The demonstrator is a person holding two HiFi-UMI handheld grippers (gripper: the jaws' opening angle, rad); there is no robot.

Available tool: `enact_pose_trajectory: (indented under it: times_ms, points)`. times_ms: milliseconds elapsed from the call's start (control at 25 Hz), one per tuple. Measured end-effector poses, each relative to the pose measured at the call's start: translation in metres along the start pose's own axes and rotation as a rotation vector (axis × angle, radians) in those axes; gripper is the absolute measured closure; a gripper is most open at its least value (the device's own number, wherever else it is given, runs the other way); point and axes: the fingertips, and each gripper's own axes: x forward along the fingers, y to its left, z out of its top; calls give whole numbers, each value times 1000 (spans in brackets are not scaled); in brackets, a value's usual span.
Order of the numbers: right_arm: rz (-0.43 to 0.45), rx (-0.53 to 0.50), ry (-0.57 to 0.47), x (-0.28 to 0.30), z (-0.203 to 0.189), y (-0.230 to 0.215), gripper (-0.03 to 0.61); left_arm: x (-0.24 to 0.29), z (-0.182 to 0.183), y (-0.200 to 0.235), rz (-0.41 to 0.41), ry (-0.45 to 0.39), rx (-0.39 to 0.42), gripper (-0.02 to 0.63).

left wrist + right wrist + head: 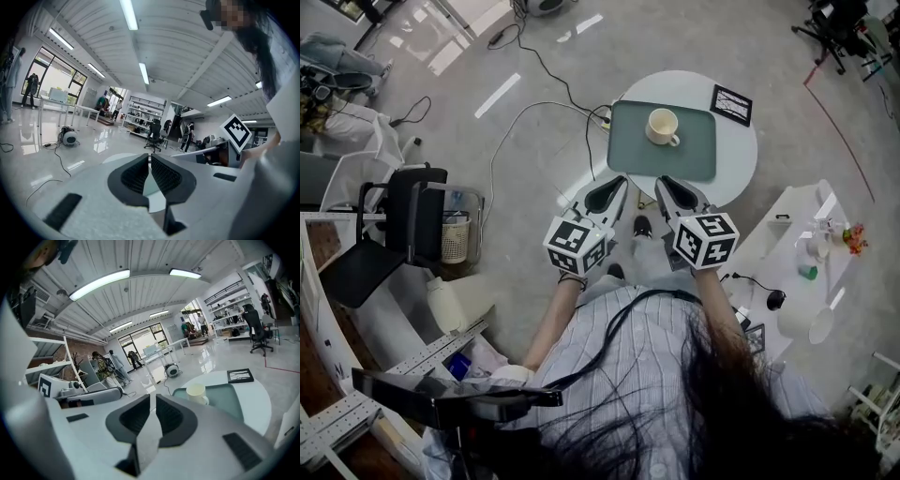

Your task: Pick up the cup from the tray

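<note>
Cup [662,127] upright near tray's [628,150] far edge, bare tray before it; left tongs [617,184] and right tongs [667,185] closed, empty, at counter's [737,152] near rim.

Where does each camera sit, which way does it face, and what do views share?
Head view: on the person's head, facing steeply down at table, tray and cup; forearms, hair, left gripper, right gripper show.
Left gripper view: on the left gripper, facing roughly level across the hall over closed jaws; a sleeve shows at right.
Right gripper view: on the right gripper, facing the table over closed jaws; its own body fills the foreground.
Shared: head and right gripper views both show the cup on the tray.
</note>
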Motion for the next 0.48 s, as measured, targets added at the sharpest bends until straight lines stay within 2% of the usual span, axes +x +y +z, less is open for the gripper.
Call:
enact_pose_trajectory:
  times_ms: [320, 480]
  points:
    - [20, 16, 39, 42, 10, -59, 520, 47, -20, 12, 11, 77, -18, 600]
    - [43, -14, 74, 65, 14, -81, 520, 66, -22, 20, 5, 108, -12, 600]
